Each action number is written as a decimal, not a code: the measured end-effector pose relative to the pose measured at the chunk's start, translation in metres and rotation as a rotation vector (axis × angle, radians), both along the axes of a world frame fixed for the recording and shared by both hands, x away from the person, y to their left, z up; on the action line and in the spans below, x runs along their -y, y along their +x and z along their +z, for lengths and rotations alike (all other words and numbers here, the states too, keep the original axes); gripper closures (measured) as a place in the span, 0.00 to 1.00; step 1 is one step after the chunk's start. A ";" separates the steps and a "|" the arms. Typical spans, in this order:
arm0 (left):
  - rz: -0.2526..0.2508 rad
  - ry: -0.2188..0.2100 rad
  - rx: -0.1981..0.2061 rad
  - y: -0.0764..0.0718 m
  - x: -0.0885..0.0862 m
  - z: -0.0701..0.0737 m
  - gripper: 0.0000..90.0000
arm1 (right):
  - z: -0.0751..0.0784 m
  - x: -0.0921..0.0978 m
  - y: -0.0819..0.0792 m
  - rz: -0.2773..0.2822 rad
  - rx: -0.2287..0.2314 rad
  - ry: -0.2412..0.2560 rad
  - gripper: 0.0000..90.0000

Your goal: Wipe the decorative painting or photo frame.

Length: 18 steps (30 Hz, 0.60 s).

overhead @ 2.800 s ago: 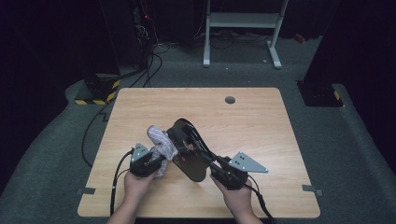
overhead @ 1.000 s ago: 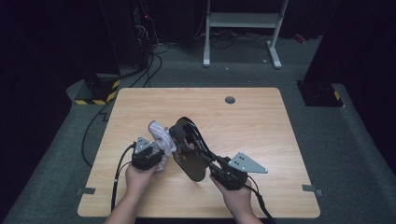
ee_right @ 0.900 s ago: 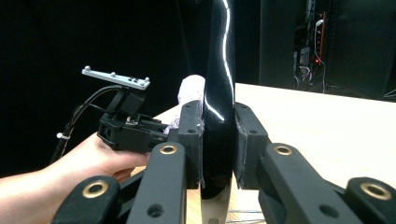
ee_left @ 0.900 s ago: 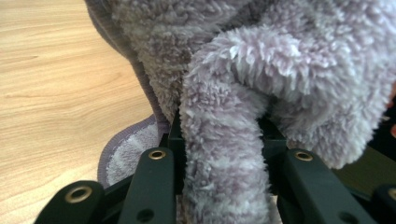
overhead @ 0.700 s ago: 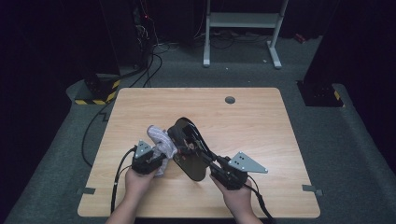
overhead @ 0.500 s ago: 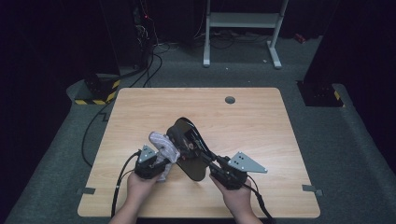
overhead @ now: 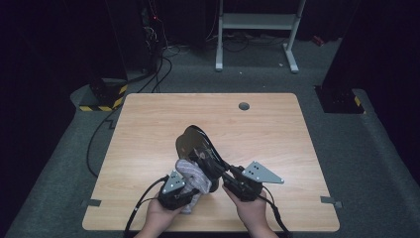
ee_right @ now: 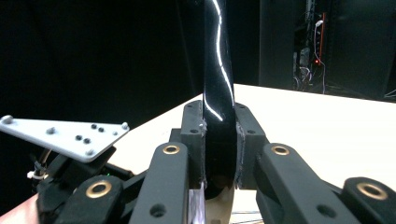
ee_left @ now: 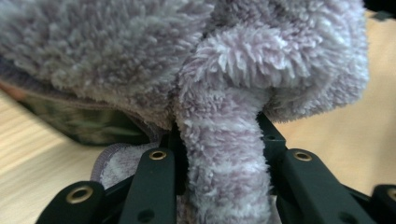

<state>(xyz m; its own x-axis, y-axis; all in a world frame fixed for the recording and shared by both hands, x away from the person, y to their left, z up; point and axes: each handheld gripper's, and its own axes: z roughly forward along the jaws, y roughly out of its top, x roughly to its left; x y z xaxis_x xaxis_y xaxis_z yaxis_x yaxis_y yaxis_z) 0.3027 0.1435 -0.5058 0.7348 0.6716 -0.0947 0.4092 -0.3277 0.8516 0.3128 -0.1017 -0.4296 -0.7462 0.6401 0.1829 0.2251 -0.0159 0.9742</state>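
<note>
Now your black pan (overhead: pixel 190 144) sits just below the centre of the high view, tilted up off the wooden table (overhead: pixel 148 124), and the fluffy lilac cloth (overhead: pixel 194 174) presses against its lower edge. Compared with half a second ago, the cloth has slid down and right, toward the pan's handle end, and your left hand (overhead: pixel 158 218) has followed it toward the bottom of the frame. Your left gripper (ee_left: pixel 219 154) is clamped on a fold of that cloth, jaws pinching the pile from both sides. Your right gripper (ee_right: pixel 219 140) is closed tight on the pan's glossy black handle (ee_right: pixel 217 93), which rises straight up between its jaws. Nothing visible lies inside the pan.
</note>
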 end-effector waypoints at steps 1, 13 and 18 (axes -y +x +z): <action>-0.016 0.005 0.005 -0.002 0.003 0.001 0.75 | 0.000 0.000 0.000 0.001 0.000 0.000 0.87; -0.040 -0.015 0.012 -0.005 0.006 0.000 0.74 | -0.004 0.006 0.003 -0.005 -0.025 0.016 0.84; -0.041 -0.027 0.012 -0.005 0.006 0.001 0.74 | -0.011 0.005 0.002 -0.004 -0.041 -0.013 0.86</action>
